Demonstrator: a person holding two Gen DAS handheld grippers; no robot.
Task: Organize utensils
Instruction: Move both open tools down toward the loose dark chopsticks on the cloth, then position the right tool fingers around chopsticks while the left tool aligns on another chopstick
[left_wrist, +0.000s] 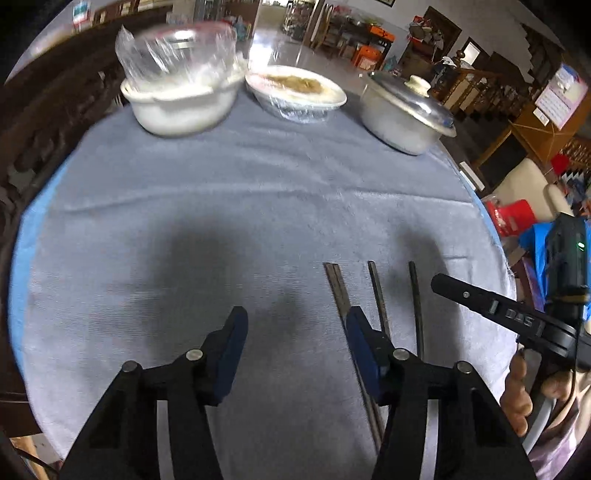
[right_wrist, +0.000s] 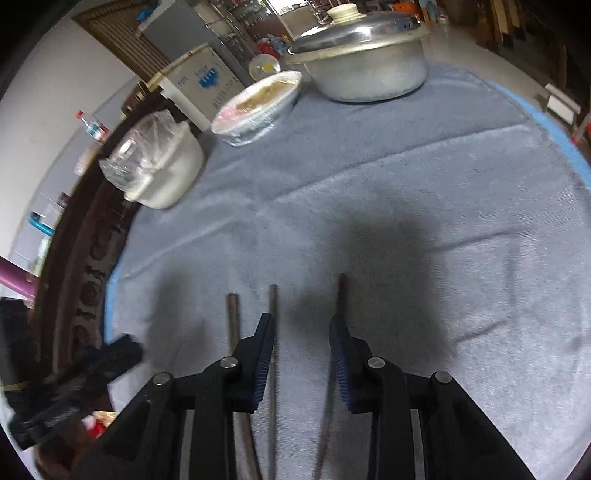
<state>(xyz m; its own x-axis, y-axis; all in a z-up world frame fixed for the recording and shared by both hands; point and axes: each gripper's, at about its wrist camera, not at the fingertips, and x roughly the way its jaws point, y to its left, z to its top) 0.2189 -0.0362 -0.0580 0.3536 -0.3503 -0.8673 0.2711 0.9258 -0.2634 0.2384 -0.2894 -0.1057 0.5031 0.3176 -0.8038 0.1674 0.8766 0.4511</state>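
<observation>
Several dark chopsticks lie side by side on the blue-grey cloth (left_wrist: 221, 206). In the left wrist view a close pair (left_wrist: 334, 284) runs under my left gripper's right finger, and two single sticks (left_wrist: 377, 291) (left_wrist: 415, 295) lie further right. My left gripper (left_wrist: 295, 326) is open over bare cloth with nothing between its pads. My right gripper (right_wrist: 300, 325) is open and partly closed over the two right-hand sticks (right_wrist: 272, 302) (right_wrist: 341, 291); its pads do not press on them. A third stick (right_wrist: 232, 317) lies to its left.
At the far side of the round table stand a white bowl (left_wrist: 177, 107) with a plastic-wrapped glass bowl on top, a wrapped dish of food (left_wrist: 295, 92) and a lidded metal pot (left_wrist: 402, 118). A carved dark wooden rim (right_wrist: 88, 266) borders the cloth. A person's hand (left_wrist: 517, 387) holds the right gripper.
</observation>
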